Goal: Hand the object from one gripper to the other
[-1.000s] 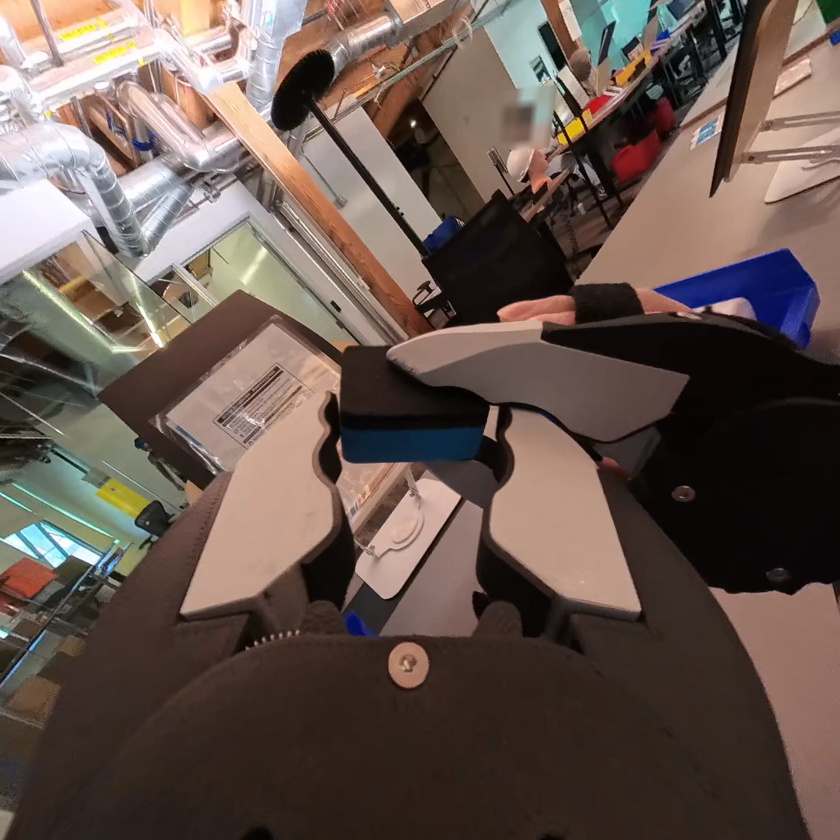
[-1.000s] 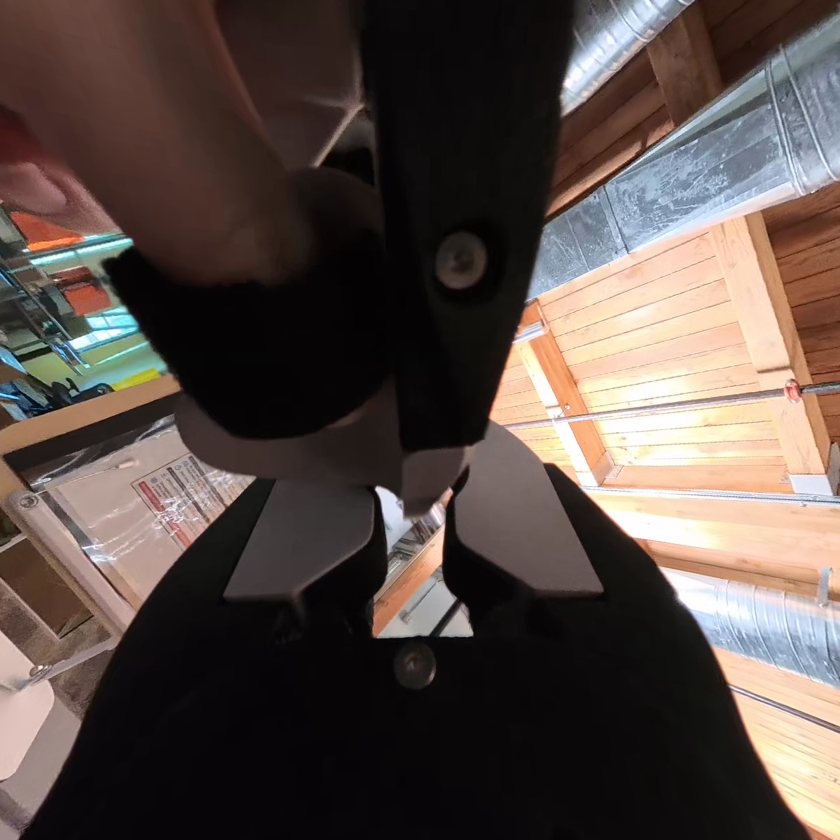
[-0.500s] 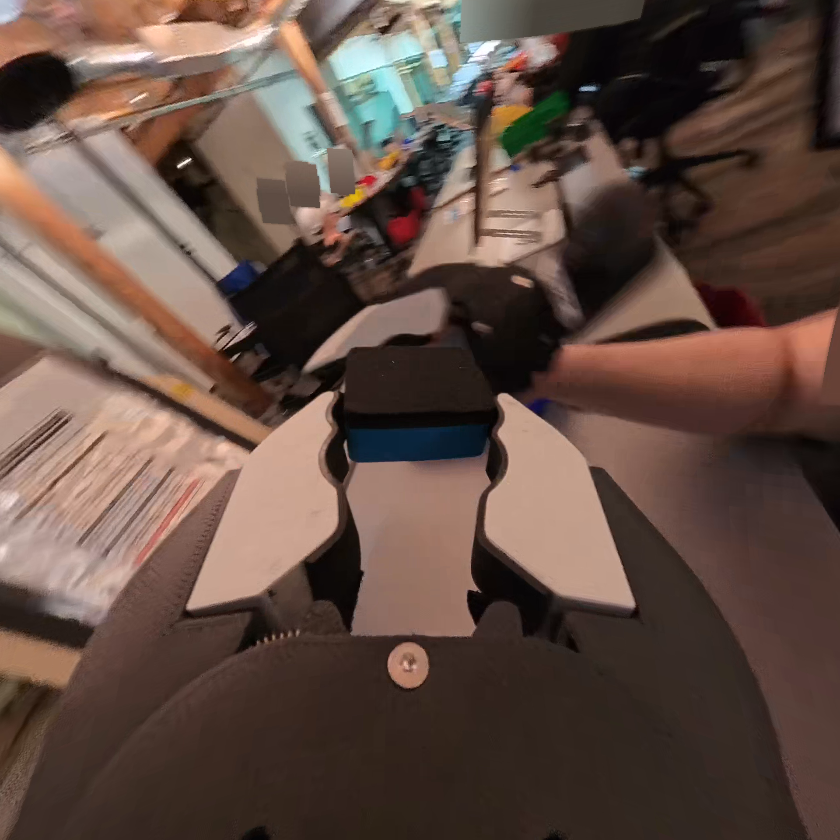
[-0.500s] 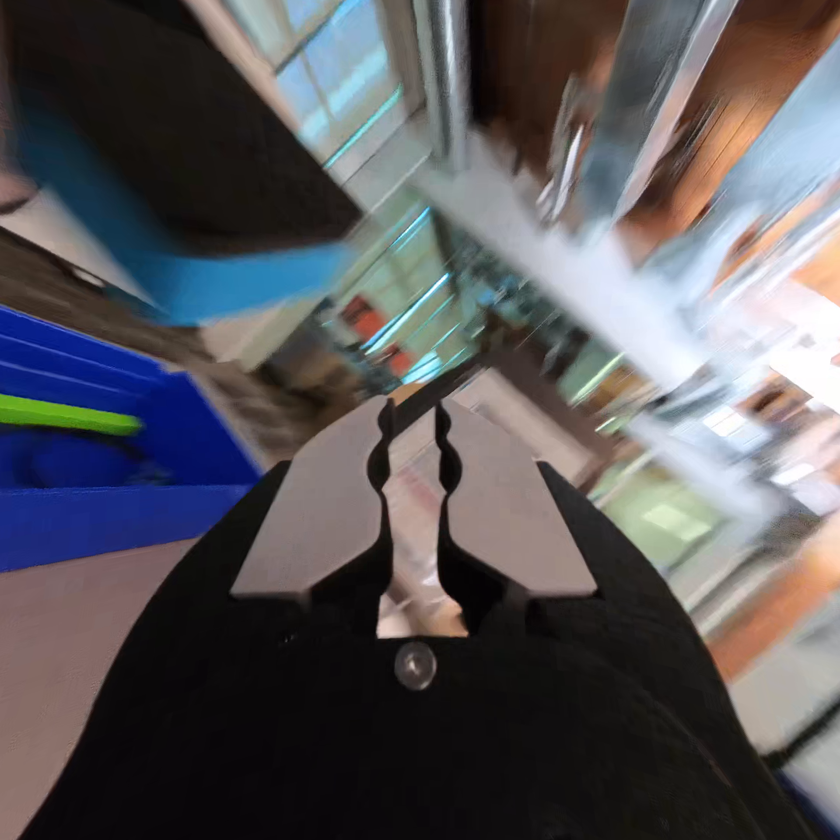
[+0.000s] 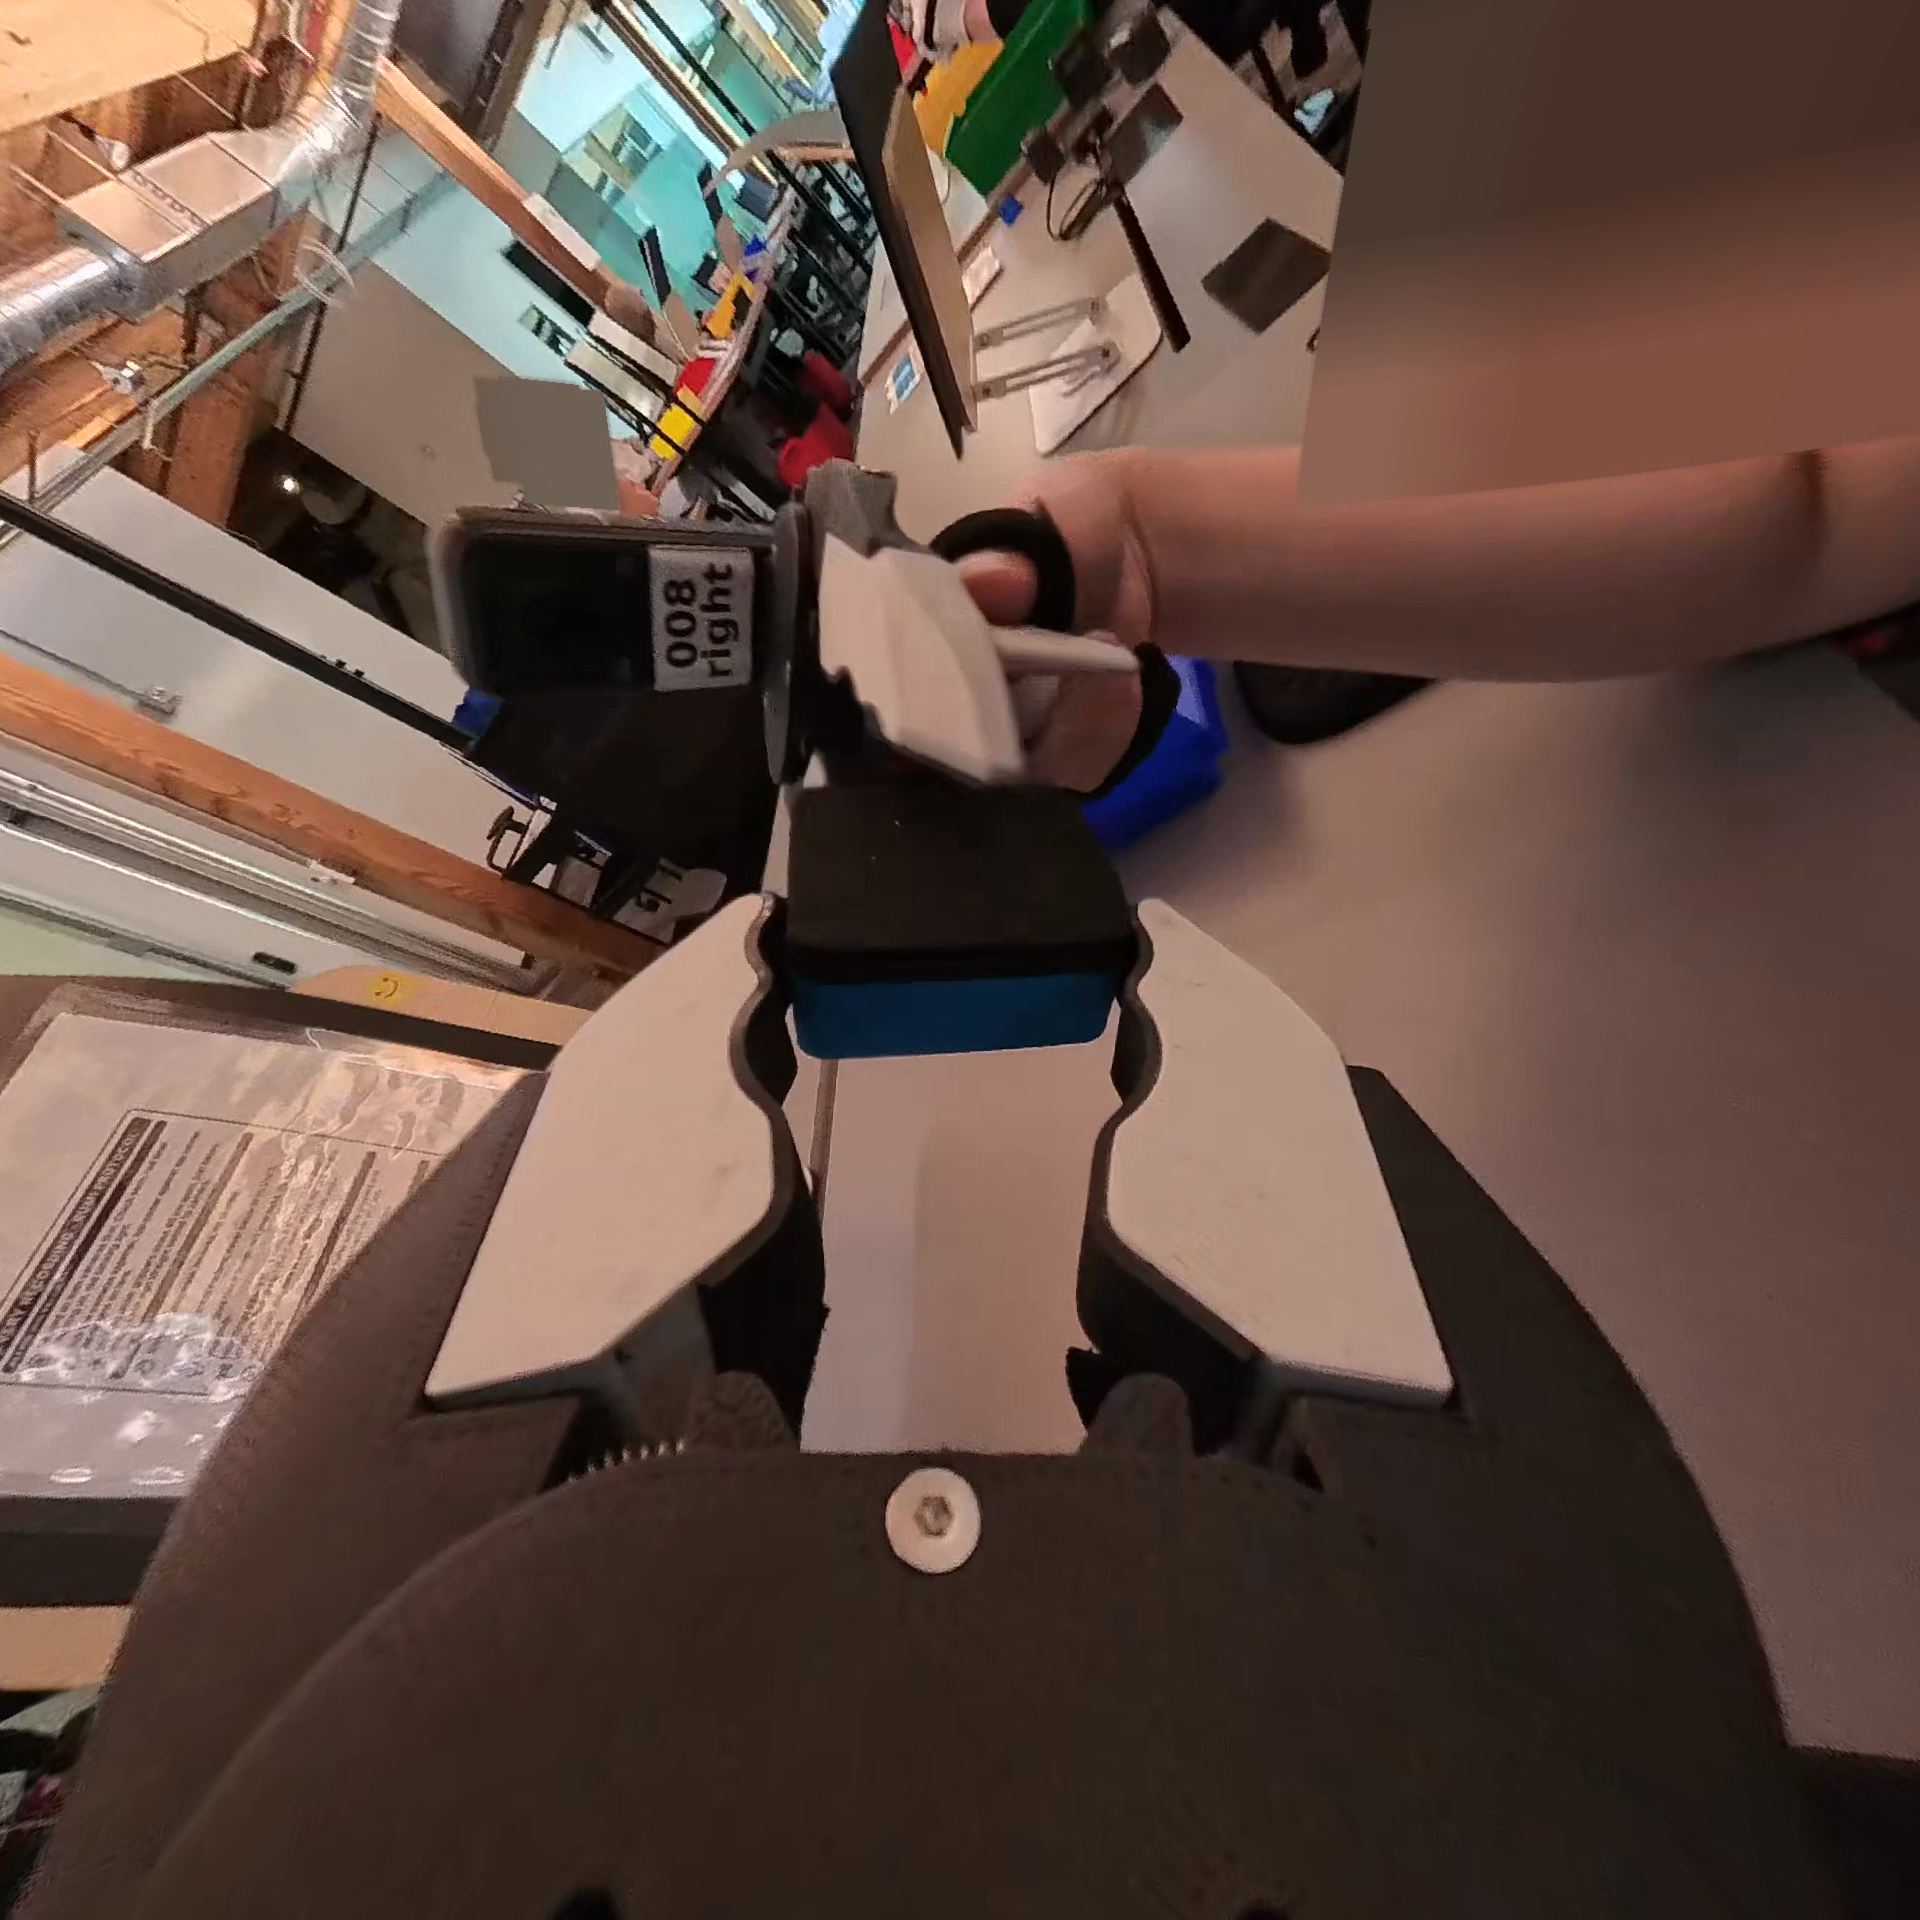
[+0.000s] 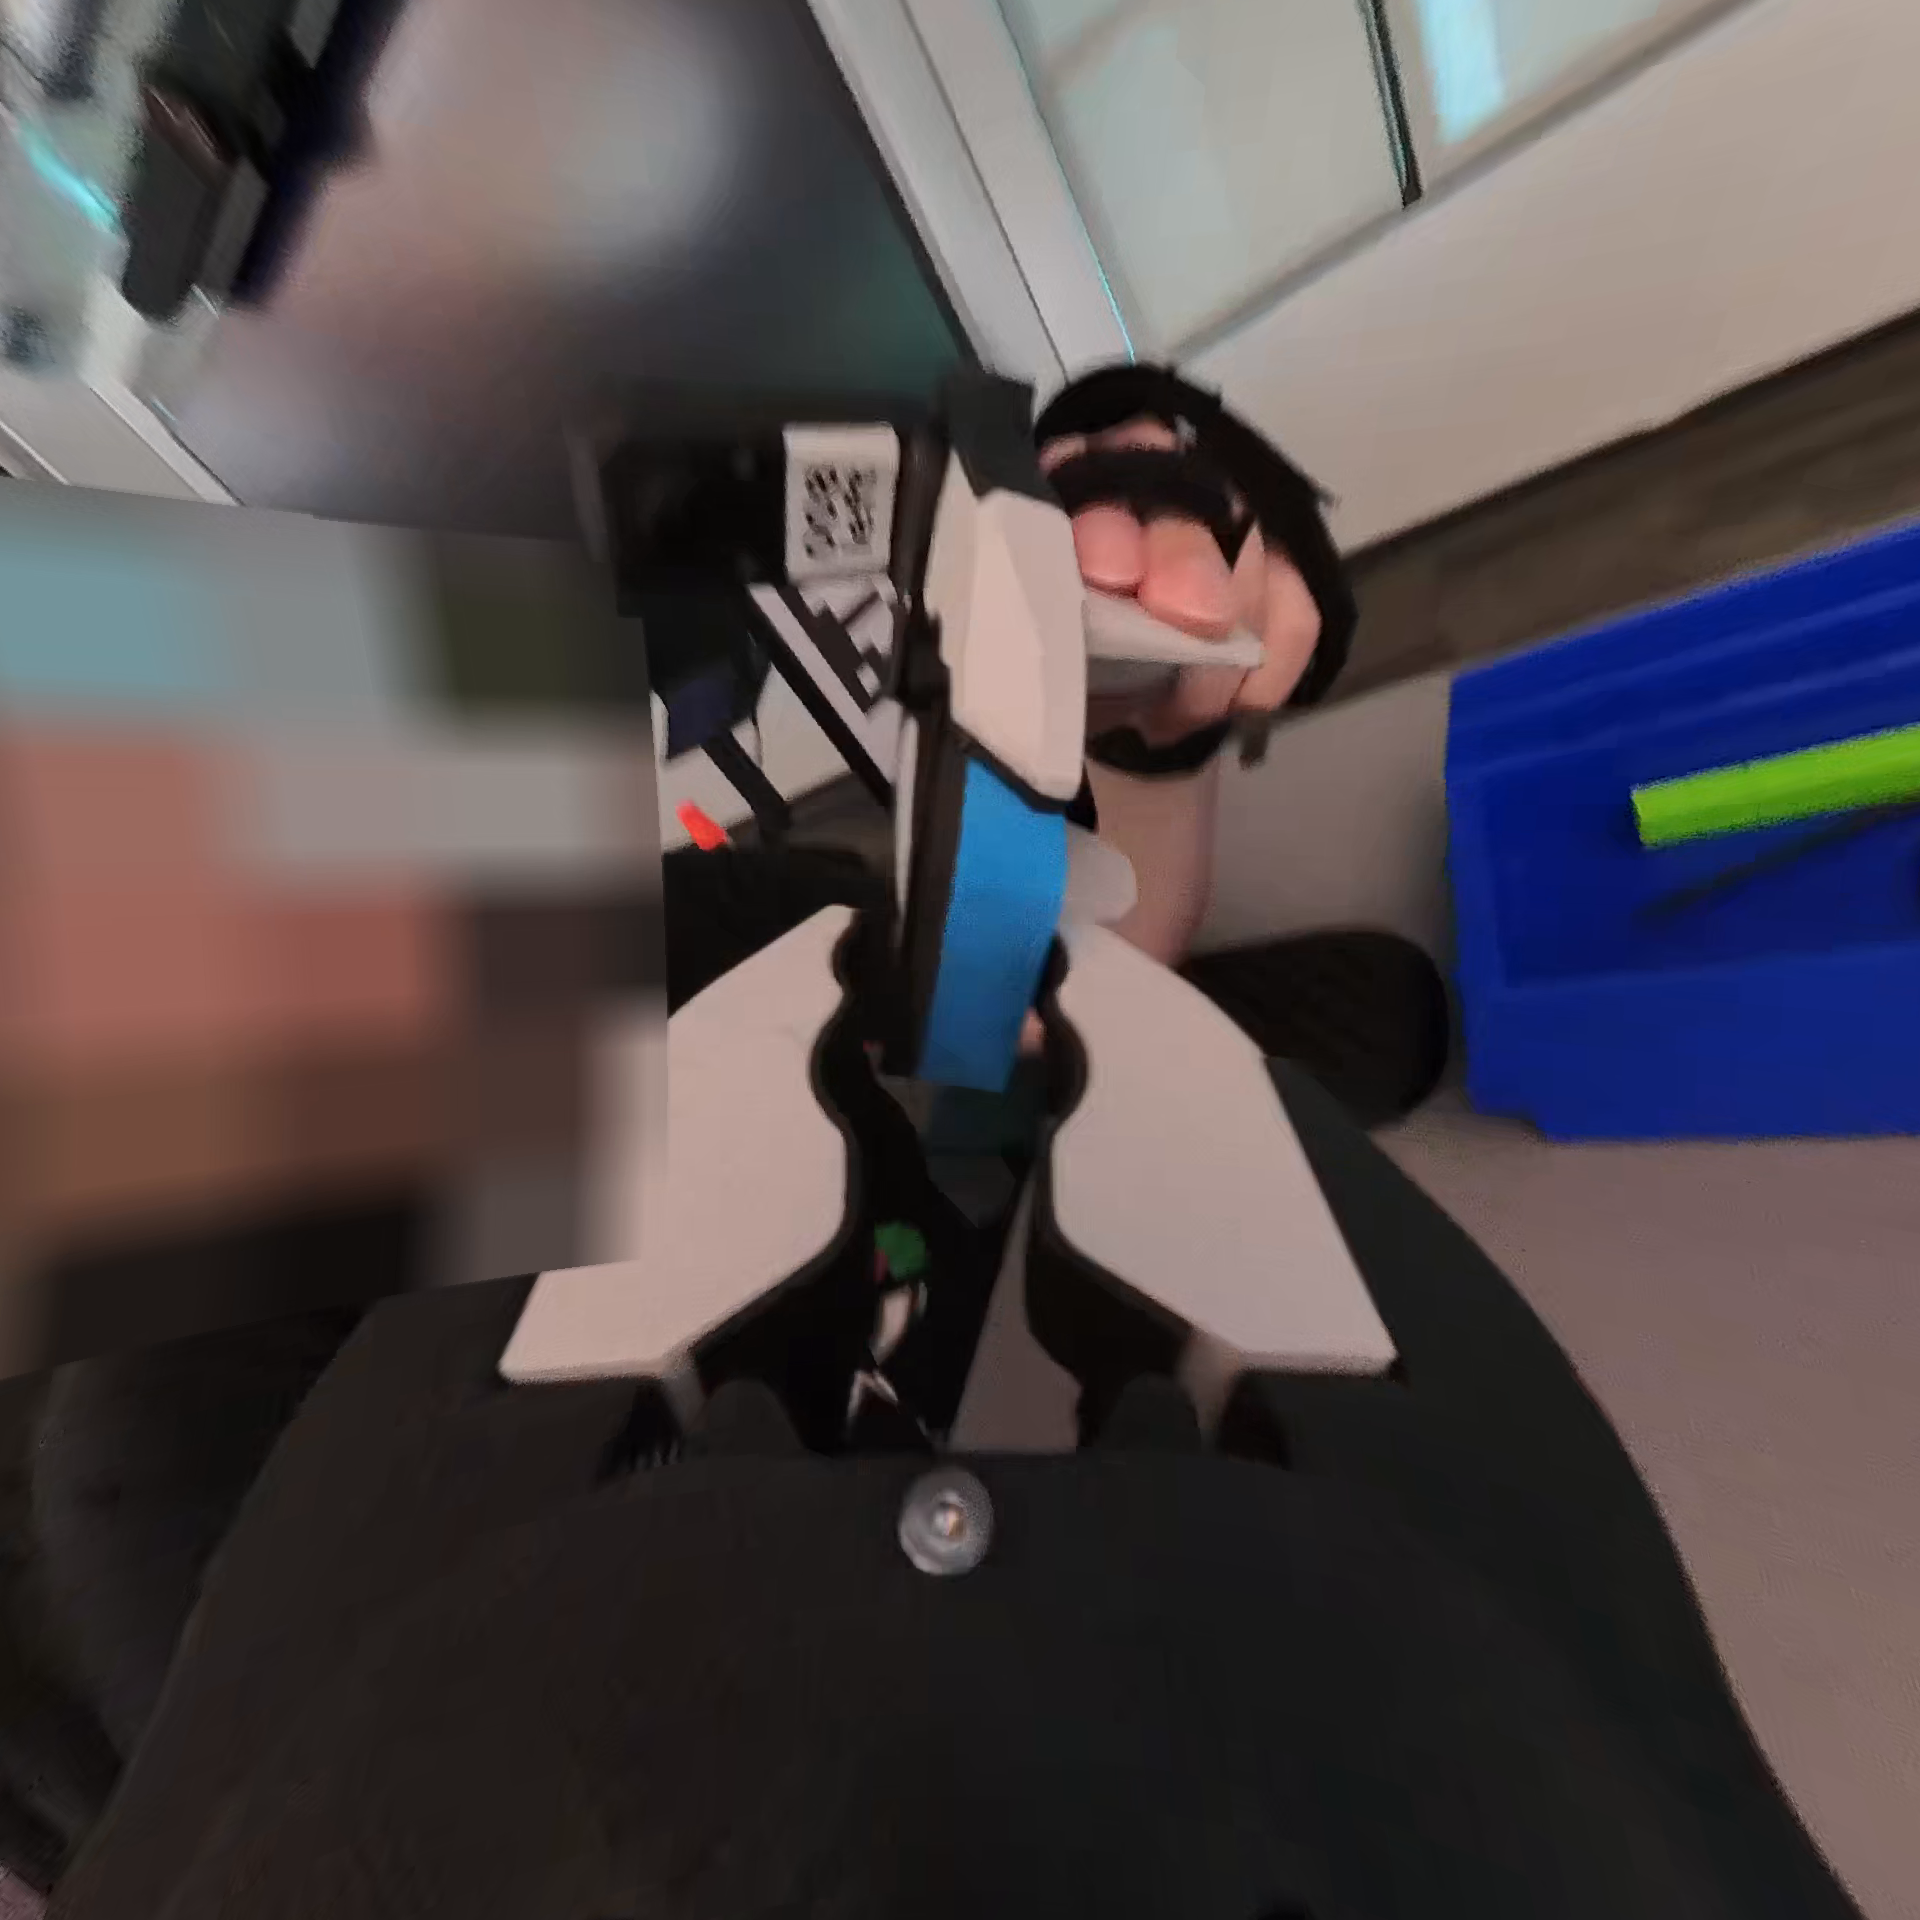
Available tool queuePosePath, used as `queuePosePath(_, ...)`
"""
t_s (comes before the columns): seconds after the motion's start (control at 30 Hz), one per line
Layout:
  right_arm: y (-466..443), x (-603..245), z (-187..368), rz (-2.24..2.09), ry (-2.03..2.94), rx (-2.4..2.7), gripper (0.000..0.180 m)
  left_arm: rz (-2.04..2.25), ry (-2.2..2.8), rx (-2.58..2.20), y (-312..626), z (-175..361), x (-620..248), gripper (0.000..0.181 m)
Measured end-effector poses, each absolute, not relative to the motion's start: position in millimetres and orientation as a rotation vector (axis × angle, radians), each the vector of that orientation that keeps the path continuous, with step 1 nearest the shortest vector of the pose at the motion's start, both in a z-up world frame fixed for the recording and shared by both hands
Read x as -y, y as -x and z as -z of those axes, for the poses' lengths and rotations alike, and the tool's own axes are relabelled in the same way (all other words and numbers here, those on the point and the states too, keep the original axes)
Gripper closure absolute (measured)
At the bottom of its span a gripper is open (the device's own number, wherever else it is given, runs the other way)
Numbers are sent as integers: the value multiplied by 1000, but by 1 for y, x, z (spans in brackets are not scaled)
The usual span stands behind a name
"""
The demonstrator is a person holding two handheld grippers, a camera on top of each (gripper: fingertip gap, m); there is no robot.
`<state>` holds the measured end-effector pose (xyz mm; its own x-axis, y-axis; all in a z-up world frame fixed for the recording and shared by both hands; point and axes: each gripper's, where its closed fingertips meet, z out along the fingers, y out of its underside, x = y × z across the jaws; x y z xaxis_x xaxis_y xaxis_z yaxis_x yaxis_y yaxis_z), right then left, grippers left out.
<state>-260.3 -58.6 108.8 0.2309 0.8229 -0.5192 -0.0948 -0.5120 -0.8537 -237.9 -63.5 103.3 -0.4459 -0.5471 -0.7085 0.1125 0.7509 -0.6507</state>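
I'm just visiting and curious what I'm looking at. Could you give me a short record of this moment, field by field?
Object: black and blue block
Left gripper: shut on the block, held above the grey table
Right gripper: fingers either side of the block's far end; grip unclear in the blur
Nearby: blue bin holding a green stick
Handover: not yet finished

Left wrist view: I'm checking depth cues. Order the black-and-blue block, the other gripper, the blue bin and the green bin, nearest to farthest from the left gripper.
1. Black-and-blue block: clamped at the left gripper's fingertips.
2. Right gripper: just beyond the block, above it.
3. Blue bin: on the table, behind the hand, right.
4. Green bin: far back, top.
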Motion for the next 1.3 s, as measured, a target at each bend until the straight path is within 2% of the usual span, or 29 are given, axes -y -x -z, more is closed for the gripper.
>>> queuePosePath(0.03, 263, 60, -100, -1363, 1731, 724, 153, 797, 316, -1910, 238, -100, 68, 121)
queuePosePath(0.17, 254, 62, -107, -1413, 1724, 677, 157, 809, 372, -1838, 231, -107, 67, 120)
queuePosePath(0.23, 251, 74, -99, -1405, 1767, 754, 160, 820, 389, -1874, 232, -102, 71, 105)
queuePosePath(0.3, 249, 96, -82, -1391, 1825, 919, 155, 886, 350, -1948, 239, -94, 86, 99)
queuePosePath(0.47, 246, 140, -45, -1407, 1915, 1236, 155, 1032, 205, -2192, 248, -58, 141, 94)
queuePosePath(0.6, 253, 152, -28, -1395, 1986, 1367, 155, 971, 181, -2314, 238, -26, 162, 88)
queuePosePath(0.67, 254, 153, -18, -1349, 2050, 1399, 155, 948, 170, -2317, 231, -18, 167, 89)
queuePosePath(0.8, 252, 149, -17, -1306, 2049, 1404, 156, 892, 128, -2315, 224, -10, 168, 111)
queuePosePath(0.9, 245, 134, -28, -1259, 1994, 1303, 154, 812, 197, -2254, 214, -20, 154, 111)
queuePosePath(0.97, 238, 117, -39, -1165, 1941, 1196, 142, 791, 262, -2170, 206, -35, 141, 112)
queuePosePath(1.13, 216, 68, -93, -661, 1618, 949, 91, 727, 426, -1792, 188, -95, 89, 112)
queuePosePath(1.2, 193, 43, -122, -440, 1572, 707, 87, 601, 457, -1613, 182, -116, 61, 112)
queuePosePath(1.3, 168, 27, -160, -341, 1484, 390, 86, 286, 453, -1313, 179, -146, 19, 112)
